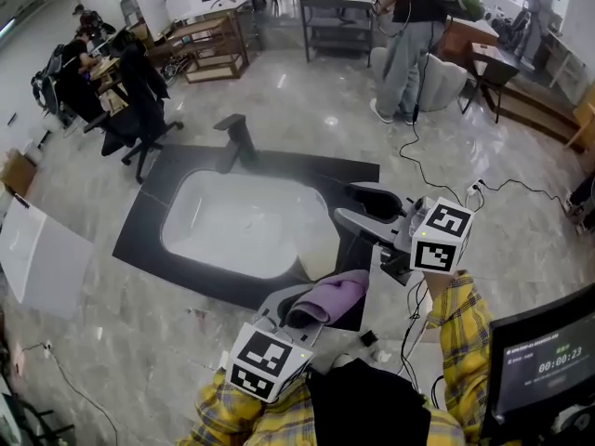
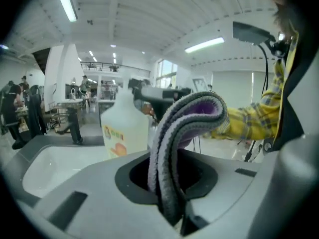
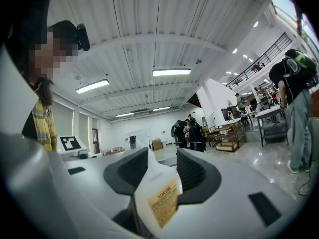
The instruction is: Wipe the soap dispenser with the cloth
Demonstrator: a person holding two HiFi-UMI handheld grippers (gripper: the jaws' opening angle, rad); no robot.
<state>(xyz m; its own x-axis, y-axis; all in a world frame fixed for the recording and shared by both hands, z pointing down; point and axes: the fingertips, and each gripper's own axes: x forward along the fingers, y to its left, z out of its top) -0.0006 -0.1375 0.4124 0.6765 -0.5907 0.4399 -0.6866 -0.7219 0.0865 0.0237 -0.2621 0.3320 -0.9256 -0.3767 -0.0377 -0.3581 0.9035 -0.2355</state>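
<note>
Head view gives the layout: a big white sink (image 1: 232, 221) set in a dark countertop (image 1: 149, 226) fills the middle, and both tools sit at its near right corner. The soap dispenser (image 2: 124, 128) is a pale bottle with a label, standing upright, so its long axis runs top to bottom. The right gripper (image 3: 162, 166) comes in level from the side and is clamped on it, jaws spread wide round the body. Whether the bottle's base rests on the counter is hidden, tbh. The left gripper (image 2: 167, 178) is pinched tight on the folded purple-grey cloth (image 2: 187, 118), which sticks up out of the jaws and flops over at the top. The bit that matters: from the left gripper view the bottle sits just ahead and a touch to the left of the cloth, very near, though actual contact can't be confirmed. So the left hand looks like the one to close in, probably stroking along that upright side.
</note>
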